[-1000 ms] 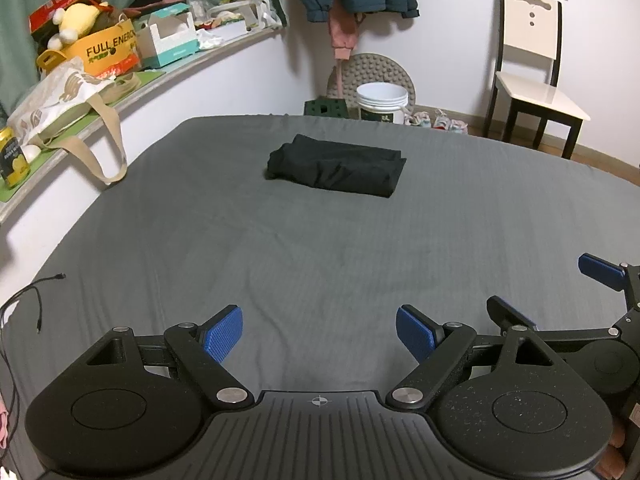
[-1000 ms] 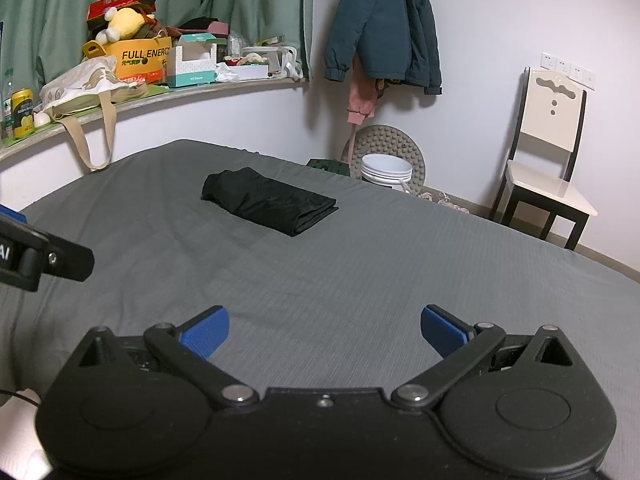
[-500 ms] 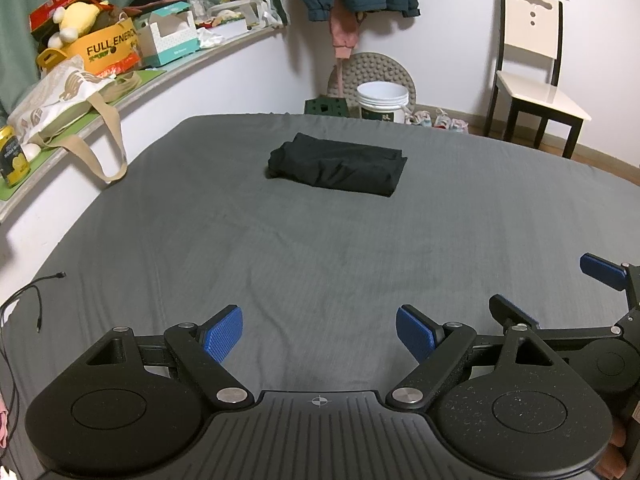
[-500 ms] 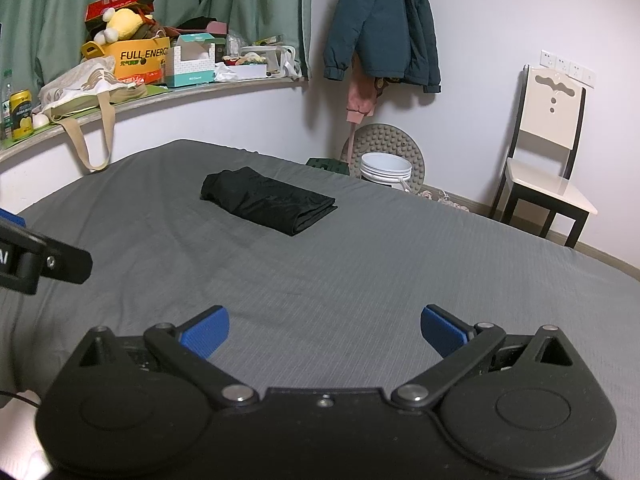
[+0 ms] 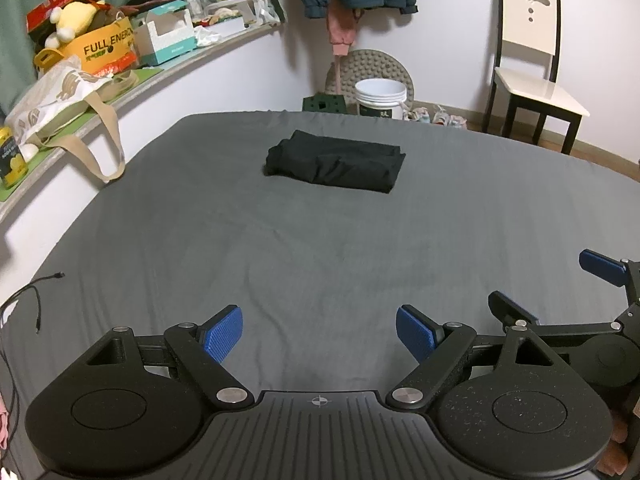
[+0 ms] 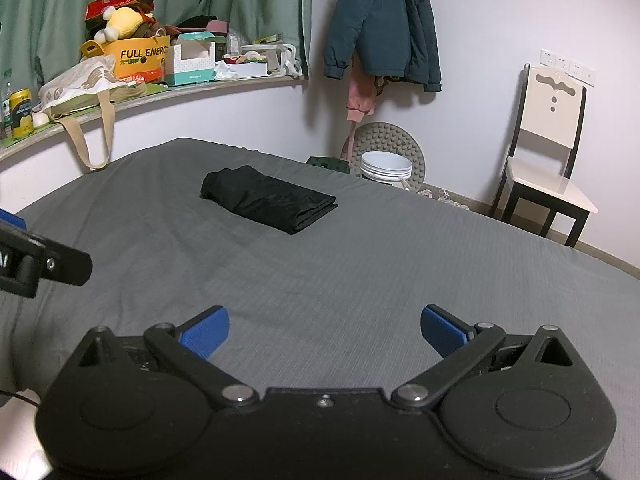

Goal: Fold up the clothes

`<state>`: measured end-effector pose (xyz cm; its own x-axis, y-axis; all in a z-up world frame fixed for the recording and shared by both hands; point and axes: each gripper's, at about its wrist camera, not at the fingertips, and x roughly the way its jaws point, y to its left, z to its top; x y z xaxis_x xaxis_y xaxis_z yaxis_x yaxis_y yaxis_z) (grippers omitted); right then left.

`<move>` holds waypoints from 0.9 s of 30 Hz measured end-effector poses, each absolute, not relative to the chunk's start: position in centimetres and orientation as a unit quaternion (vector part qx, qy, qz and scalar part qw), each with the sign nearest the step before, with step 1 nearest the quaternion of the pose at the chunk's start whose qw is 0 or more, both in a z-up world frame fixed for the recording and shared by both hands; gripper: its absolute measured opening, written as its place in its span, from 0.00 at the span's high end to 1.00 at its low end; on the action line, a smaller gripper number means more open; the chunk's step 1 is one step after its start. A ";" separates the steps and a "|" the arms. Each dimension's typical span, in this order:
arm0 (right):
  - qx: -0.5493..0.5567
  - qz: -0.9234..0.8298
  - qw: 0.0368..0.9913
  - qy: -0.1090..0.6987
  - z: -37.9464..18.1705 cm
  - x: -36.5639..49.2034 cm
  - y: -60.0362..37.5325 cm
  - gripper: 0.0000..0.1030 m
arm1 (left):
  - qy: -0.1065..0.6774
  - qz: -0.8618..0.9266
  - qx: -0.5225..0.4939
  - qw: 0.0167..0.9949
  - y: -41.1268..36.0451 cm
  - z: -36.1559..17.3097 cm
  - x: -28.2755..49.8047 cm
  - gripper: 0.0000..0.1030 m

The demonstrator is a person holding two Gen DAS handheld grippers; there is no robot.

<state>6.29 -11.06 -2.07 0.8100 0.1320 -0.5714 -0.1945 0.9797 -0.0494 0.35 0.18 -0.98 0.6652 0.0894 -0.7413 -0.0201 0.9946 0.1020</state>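
A black garment (image 5: 335, 165) lies folded into a neat flat rectangle toward the far side of the grey bedsheet (image 5: 280, 248), nothing touching it, its thicker rolled edge on the left and the folded layers showing at its right end. Down at the near edge, the left gripper (image 5: 319, 334) hangs over bare sheet with its blue pads spread wide apart, holding nothing. The right gripper (image 6: 325, 330) sits just to its right, jaws likewise wide open and empty, well short of the garment. Beyond the bed's far edge stand a white bucket (image 6: 386, 169) and a cream chair (image 6: 550, 160) with dark legs to the right. A teal jacket (image 6: 382, 24) hangs on the wall, and the curved ledge (image 5: 132, 94) on the left carries a tote bag (image 5: 60, 100), boxes and a yellow can (image 6: 22, 118).
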 end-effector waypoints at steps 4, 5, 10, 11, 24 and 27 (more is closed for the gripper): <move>-0.053 0.086 0.950 0.296 -2.2 6.3 -11.0 0.00 | 0.410 0.030 0.041 0.911 0.2 -1.2 0.4 0.18; -0.054 0.086 0.950 0.297 -2.2 6.3 -11.0 0.00 | 0.410 0.030 0.040 0.911 0.2 -1.2 0.4 0.18; -0.055 0.086 0.949 0.297 -2.2 6.2 -10.9 0.00 | 0.400 -0.003 0.023 0.916 0.8 -1.6 0.5 0.18; -0.055 0.087 0.949 0.298 -2.2 6.3 -10.9 0.00 | 0.403 -0.012 0.019 0.915 0.9 -1.8 0.6 0.18; -0.058 0.088 0.946 0.306 -2.5 6.3 -10.5 0.00 | 0.286 0.035 -0.293 0.912 14.4 -5.5 -4.0 0.18; -0.068 0.091 0.944 0.308 -2.8 6.2 -10.1 0.00 | 0.294 0.170 -0.258 0.904 18.6 -7.6 -5.9 0.18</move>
